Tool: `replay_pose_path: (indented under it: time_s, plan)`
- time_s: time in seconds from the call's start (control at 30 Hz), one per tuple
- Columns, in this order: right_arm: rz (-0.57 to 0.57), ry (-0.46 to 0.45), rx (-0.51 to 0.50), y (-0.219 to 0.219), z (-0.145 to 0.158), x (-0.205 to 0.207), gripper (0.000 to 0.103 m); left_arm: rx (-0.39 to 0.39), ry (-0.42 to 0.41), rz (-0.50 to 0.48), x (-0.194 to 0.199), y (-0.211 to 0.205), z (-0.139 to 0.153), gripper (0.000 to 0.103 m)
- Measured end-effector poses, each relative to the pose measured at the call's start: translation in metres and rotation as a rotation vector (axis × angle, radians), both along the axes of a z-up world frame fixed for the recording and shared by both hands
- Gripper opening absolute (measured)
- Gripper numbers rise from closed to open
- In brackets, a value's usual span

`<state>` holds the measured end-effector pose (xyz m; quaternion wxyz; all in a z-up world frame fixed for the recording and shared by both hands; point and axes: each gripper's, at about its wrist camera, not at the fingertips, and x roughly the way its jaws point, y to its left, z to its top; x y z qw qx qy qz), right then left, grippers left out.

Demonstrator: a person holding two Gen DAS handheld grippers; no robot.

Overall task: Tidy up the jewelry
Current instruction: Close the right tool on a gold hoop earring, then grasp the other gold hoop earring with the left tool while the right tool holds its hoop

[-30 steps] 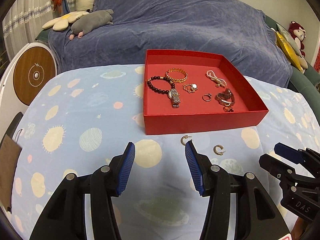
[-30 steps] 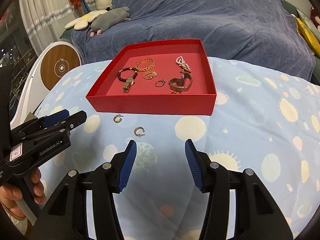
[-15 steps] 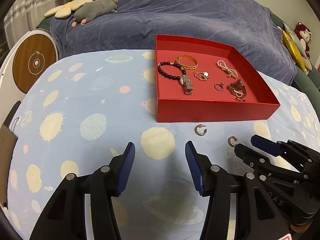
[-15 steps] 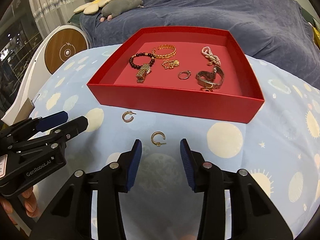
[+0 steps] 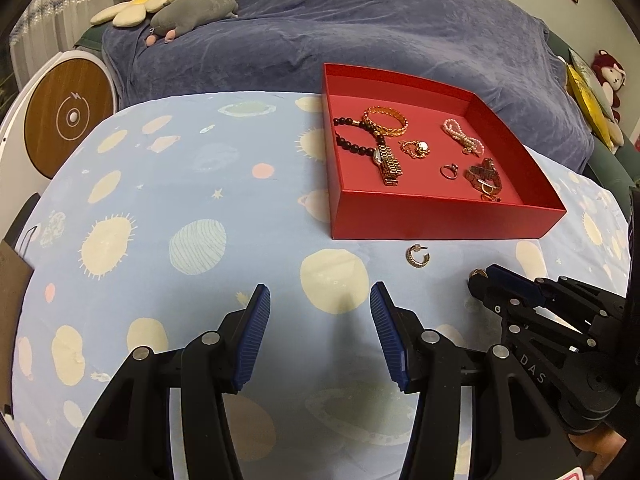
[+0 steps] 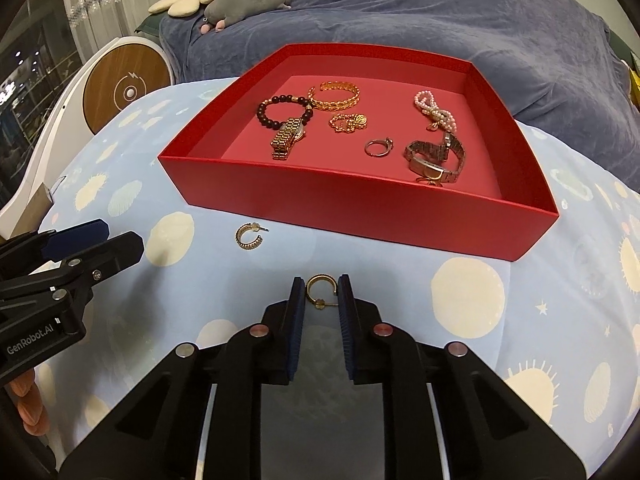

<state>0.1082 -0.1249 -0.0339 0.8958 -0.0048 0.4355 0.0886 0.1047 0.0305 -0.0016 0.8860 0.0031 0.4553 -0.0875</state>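
Jewelry mostly sitting already in the shallow red cardboard tray [image 6: 360, 216]: watches, bracelets, ring, chain. Two pieces left on the planet-print cloth in front of the tray. We are closing the right gripper [image 6: 320, 292] around the plain gold hoop earring [image 6: 320, 286], pads flanking it, not clearly pinching yet. The beaded gold hoop earring [image 6: 249, 236] is lying just before the tray's front wall, untouched. We are holding the left gripper [image 5: 320, 312] released, nothing between its pads.
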Motion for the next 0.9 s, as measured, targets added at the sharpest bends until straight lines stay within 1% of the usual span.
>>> replay_pose_path:
  time_s: [0.17,0.37,0.53,0.67,0.8,0.83,0.9]
  plan:
    - [-0.02,0.015,0.012,-0.007,0.003,-0.004,0.016,-0.018,0.009,-0.031,0.004,-0.011,-0.004,0.05]
    - [-0.056,0.028,0.051,-0.024,0.013,-0.014,0.016,-0.025,0.003,-0.098,0.014,-0.036,-0.012,0.05]
    - [-0.071,0.031,0.066,-0.036,0.014,-0.02,0.016,-0.024,-0.018,-0.132,0.023,-0.057,-0.018,0.05]
    - [-0.084,0.039,0.079,-0.044,0.013,-0.021,0.016,-0.008,-0.023,-0.121,0.031,-0.065,-0.027,0.05]
    - [-0.1,0.043,0.094,-0.05,0.014,-0.019,0.016,0.041,-0.066,-0.121,0.029,-0.072,-0.029,0.049]
    - [-0.103,0.043,0.099,-0.052,0.015,-0.018,0.016,0.046,-0.068,-0.123,0.029,-0.072,-0.029,0.046]
    - [-0.106,0.042,0.103,-0.053,0.016,-0.018,0.016,0.037,-0.072,-0.129,0.029,-0.072,-0.029,0.024]
